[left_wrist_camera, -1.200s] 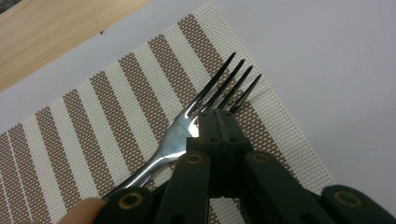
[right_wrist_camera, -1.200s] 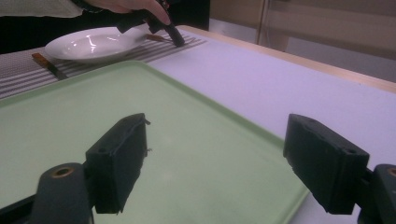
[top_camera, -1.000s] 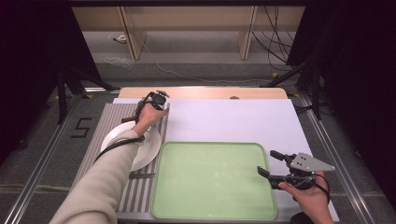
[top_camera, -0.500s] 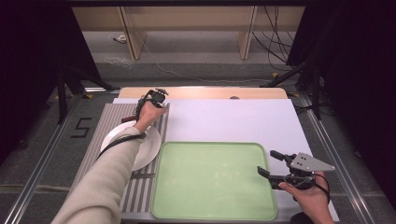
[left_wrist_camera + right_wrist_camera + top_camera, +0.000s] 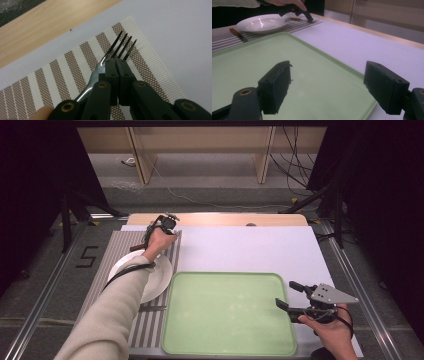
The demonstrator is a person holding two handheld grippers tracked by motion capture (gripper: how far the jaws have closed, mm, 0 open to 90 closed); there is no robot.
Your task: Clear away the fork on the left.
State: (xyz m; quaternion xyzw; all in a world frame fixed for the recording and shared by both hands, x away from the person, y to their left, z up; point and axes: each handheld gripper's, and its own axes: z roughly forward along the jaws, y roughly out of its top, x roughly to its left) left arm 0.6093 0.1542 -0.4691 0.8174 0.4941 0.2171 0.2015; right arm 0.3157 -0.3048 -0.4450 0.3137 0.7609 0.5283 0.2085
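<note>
Right tool (image 5: 289,302) at 5 o'clock, jaws wide, nothing between them, hovering over the near right corner of the green tray (image 5: 227,315). White plate (image 5: 156,277) at 9 o'clock on the striped mat (image 5: 82,60), a wood-handled knife (image 5: 236,33) just beside it. Farther out, at 11 o'clock, left tool (image 5: 116,62) is clamped narrow on the fork (image 5: 117,48) at the neck just below the tines, fork lying on the mat's far corner. Fork looks stiff metal, light, smooth and likely slippery; a neck hold leaves the long handle free to swing, so gripping nearer mid-handle would probably balance better.
</note>
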